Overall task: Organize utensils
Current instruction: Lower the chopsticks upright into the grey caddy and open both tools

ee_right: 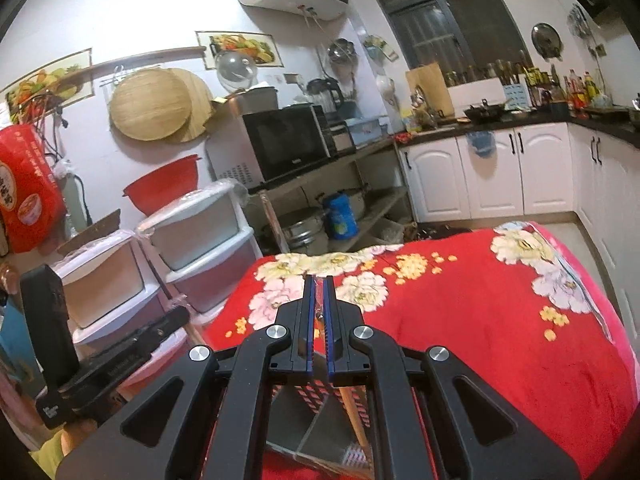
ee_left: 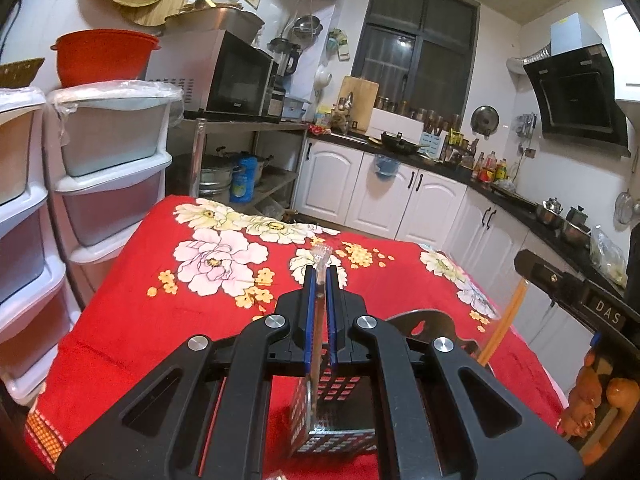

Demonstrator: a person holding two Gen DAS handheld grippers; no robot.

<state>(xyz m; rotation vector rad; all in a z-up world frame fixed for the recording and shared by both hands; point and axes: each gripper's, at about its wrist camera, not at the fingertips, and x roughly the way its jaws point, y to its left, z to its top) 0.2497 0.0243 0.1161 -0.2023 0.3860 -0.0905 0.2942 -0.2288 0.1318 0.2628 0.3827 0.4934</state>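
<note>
My left gripper [ee_left: 319, 272] is shut on a clear plastic fork [ee_left: 320, 254] whose toothed end sticks up past the blue pads. Its handle runs down into a perforated metal utensil holder [ee_left: 344, 392] standing on the red floral tablecloth [ee_left: 160, 320] just under the gripper. My right gripper [ee_right: 319, 282] is shut on a thin wrapped chopstick [ee_right: 352, 412] that slants down into the same holder [ee_right: 312, 394]. In the left wrist view that orange chopstick [ee_left: 502, 320] hangs from the right gripper's black body [ee_left: 576, 296] at the right edge.
Stacked plastic drawers [ee_left: 112, 184] stand against the table's left side. A carved wooden chair back [ee_left: 600, 400] is at the right. A microwave [ee_left: 236, 76] sits on a metal rack beyond the table, with white cabinets [ee_left: 384, 196] and a cluttered counter behind.
</note>
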